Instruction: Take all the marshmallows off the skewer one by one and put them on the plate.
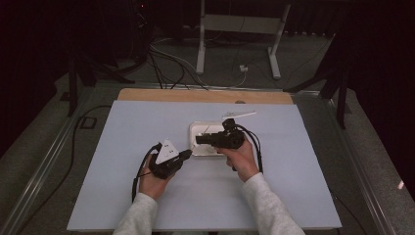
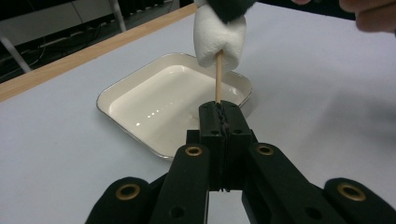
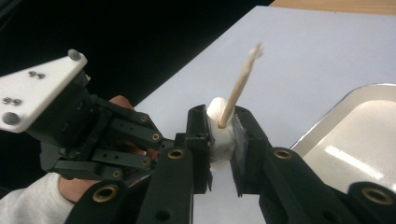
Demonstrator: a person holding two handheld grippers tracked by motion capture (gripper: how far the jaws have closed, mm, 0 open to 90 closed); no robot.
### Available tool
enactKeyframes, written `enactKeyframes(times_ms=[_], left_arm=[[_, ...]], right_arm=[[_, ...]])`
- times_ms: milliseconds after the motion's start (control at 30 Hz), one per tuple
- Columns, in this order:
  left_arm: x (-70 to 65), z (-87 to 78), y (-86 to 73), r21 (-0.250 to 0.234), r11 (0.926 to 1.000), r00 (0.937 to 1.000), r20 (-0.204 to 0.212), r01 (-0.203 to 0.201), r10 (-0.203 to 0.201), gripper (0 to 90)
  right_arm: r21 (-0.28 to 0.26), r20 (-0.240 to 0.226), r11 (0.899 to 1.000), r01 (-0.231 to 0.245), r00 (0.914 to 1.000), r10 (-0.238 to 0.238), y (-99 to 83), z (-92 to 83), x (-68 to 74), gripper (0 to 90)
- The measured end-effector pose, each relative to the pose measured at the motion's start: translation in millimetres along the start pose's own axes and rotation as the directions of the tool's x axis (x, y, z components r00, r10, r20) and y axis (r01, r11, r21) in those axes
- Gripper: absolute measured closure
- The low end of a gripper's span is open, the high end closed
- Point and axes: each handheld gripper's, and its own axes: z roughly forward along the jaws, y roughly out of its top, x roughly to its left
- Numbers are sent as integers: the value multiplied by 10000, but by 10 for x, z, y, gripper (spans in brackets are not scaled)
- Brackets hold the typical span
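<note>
The marshmallow (image 2: 219, 39) is sitting squeezed between the right hand-held gripper's (image 3: 221, 135) jaws, hovering over the near edge of the tray (image 2: 140, 81). The stick (image 2: 218, 77) is poking into it, and the left hand-held gripper (image 2: 219, 114) is clamping the stick's other end tight. Risk imo: if the two hands are drifting off-axis, that thin stick is snapping or tearing out sideways.

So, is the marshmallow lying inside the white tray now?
No, the marshmallow is up on the wooden stick, above the tray, which holds nothing.
</note>
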Motion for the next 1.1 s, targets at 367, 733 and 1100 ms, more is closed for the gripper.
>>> enactKeyframes(times_ms=[367,733,1100], left_arm=[[-32,83,-82,888,9948,9981,-309,-498,527,900],[32,25,-77,487,9988,9992,-406,4,16,900],[85,-20,-74,179,9991,9986,-359,388,-381,900]], right_arm=[[-1556,-88,9866,-490,9988,482,141,-505,-124,811],[-1242,992,9921,157,9951,-33,163,-613,-139,802],[-1022,1741,9945,216,9847,-35,120,-485,-203,792]])
